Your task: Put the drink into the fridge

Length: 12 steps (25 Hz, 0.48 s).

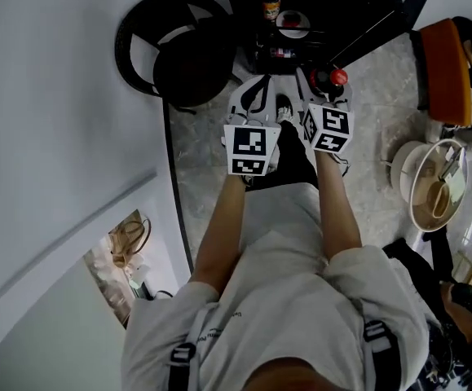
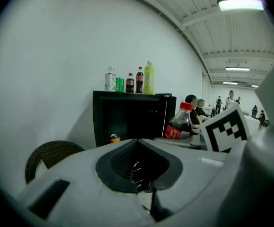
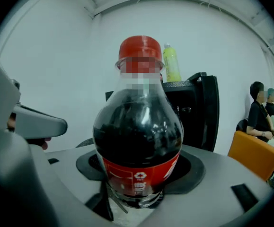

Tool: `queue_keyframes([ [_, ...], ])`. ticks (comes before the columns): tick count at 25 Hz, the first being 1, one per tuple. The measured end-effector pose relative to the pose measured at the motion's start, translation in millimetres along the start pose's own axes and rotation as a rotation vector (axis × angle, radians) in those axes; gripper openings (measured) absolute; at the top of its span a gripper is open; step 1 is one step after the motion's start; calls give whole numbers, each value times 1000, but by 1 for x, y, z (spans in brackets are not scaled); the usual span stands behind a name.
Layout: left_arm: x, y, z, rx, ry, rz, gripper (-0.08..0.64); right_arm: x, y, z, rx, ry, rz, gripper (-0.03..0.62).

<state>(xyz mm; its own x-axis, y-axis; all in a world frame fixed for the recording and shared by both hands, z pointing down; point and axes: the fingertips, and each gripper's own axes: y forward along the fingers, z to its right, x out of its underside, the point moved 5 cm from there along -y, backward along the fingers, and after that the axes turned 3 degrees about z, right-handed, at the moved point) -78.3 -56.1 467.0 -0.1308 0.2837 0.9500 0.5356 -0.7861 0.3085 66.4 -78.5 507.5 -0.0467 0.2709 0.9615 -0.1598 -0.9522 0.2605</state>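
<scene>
My right gripper (image 3: pixel 134 195) is shut on a cola bottle (image 3: pixel 137 136) with a red cap and a red label, held upright; its cap (image 1: pixel 338 76) shows in the head view just past the right gripper (image 1: pixel 327 92). Beside it my left gripper (image 1: pixel 256 96) is shut and holds nothing (image 2: pixel 139 171). From the left gripper view the bottle (image 2: pixel 180 124) appears at the right. Ahead stands a small black fridge (image 2: pixel 132 119) with its door (image 3: pixel 205 112) swung open and an orange can (image 2: pixel 114 138) inside.
Several bottles (image 2: pixel 139 80) and a green can (image 2: pixel 119 84) stand on the fridge top. A dark wicker chair (image 1: pixel 178 47) sits left of the fridge, against the white wall. An orange seat (image 1: pixel 443 68) and a round table (image 1: pixel 435 186) are at the right. People sit in the background (image 3: pixel 260 110).
</scene>
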Motion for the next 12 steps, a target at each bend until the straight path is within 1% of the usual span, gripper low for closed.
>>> queue_keyframes([
  [3, 31, 10, 11, 16, -3, -35, 9, 30, 18, 18, 17, 19, -5, 308],
  [5, 44, 18, 13, 23, -14, -54, 9, 46, 36, 31, 14, 23, -21, 308],
  [8, 46, 35, 13, 32, -7, -68, 9, 57, 73, 49, 22, 21, -26, 308],
  [12, 42, 67, 11, 42, 8, -66, 9, 66, 126, 70, 24, 38, -35, 307],
])
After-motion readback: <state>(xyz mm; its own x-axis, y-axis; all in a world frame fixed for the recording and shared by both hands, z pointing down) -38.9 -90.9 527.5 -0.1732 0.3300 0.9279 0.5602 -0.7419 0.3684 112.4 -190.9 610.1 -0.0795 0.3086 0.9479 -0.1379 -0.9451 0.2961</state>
